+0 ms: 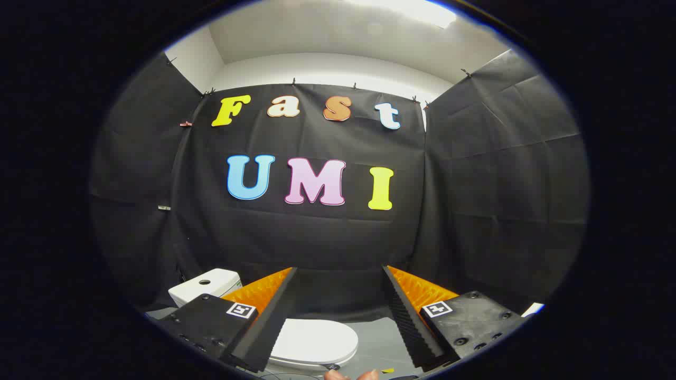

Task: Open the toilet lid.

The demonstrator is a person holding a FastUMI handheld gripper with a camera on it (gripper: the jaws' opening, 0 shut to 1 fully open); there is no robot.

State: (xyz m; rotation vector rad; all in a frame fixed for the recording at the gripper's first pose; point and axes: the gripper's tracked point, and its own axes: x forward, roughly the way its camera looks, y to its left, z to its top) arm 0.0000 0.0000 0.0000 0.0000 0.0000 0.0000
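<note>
A small white toilet stands on the grey floor below and just ahead of my fingers. Its lid (314, 340) lies flat and closed over the bowl, showing in the gap between the fingers. The white tank (206, 285) with a round button on top rises behind the left finger. My gripper (339, 270) is open, held well above the lid, its fingers wide apart with nothing between them and touching nothing.
Black cloth walls close in the booth behind and on both sides of the toilet. Grey floor (377, 338) stretches to the right of the bowl. A person's fingertips (351, 375) show just below the bowl, with a small yellow mark on the floor beside them.
</note>
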